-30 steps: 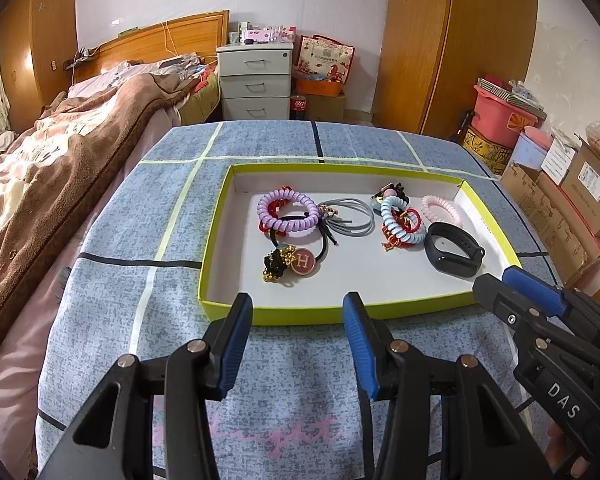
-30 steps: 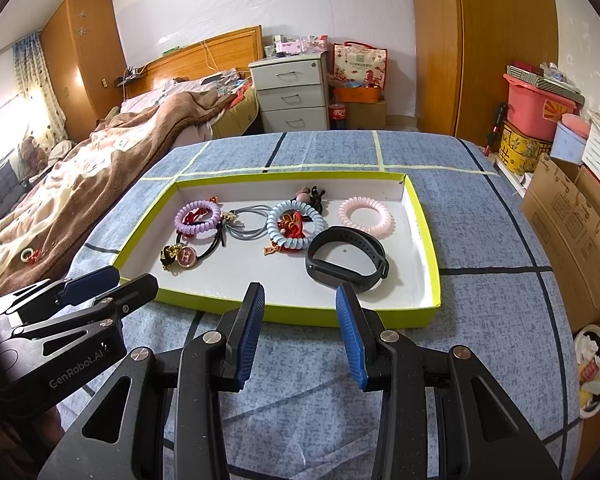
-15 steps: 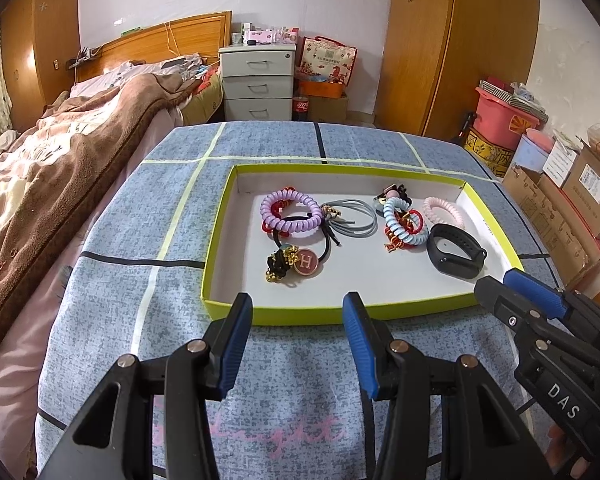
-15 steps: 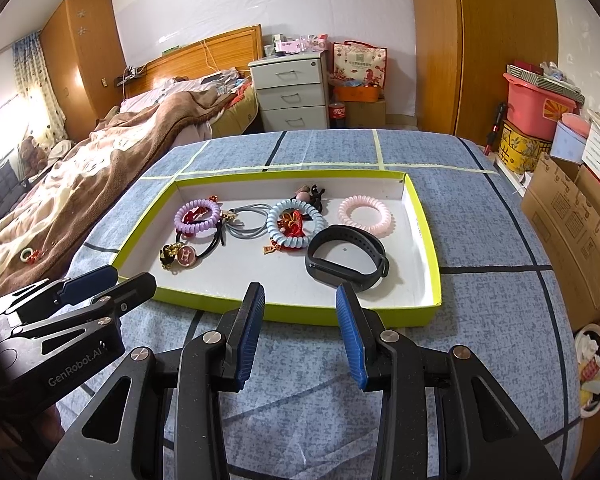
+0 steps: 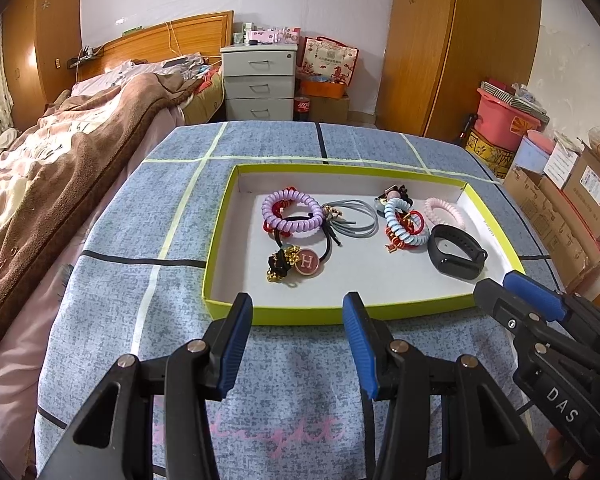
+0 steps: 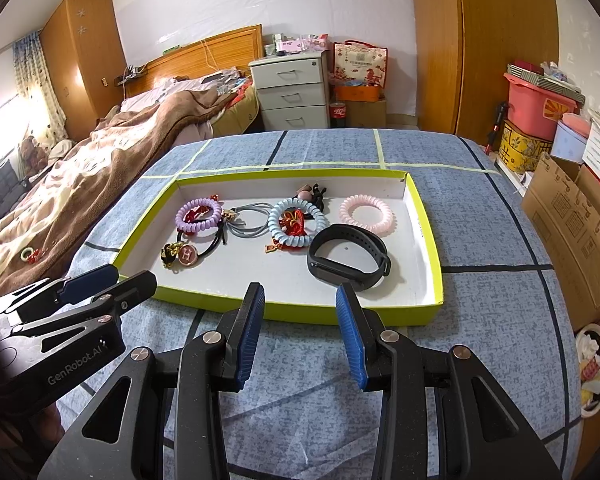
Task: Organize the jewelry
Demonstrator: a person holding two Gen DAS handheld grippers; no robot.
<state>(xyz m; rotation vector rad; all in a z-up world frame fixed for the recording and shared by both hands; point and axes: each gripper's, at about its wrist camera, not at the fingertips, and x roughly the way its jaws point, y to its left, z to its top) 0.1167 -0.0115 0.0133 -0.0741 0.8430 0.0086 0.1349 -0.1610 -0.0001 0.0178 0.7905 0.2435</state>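
Note:
A shallow tray with a lime-green rim (image 5: 216, 264) (image 6: 432, 240) lies on a blue cloth. Inside it are a purple coil band (image 5: 292, 211) (image 6: 198, 214), grey elastic loops (image 5: 354, 218) (image 6: 249, 221), a light-blue coil band (image 5: 404, 224) (image 6: 296, 220) over a red cord, a pink coil band (image 5: 444, 211) (image 6: 366, 213), a black wristband (image 5: 456, 256) (image 6: 348, 258) and a black tie with a round "H" charm (image 5: 307, 262) (image 6: 188, 255). My left gripper (image 5: 298, 314) and my right gripper (image 6: 300, 304) both hover open and empty just short of the tray's near rim.
A bed with a brown blanket (image 5: 60, 160) lies along the left. Behind the table stand a grey drawer unit (image 5: 258, 80) and a wooden wardrobe (image 5: 460, 40). Cardboard boxes (image 6: 580, 220) and a pink bin (image 6: 536, 104) line the right side.

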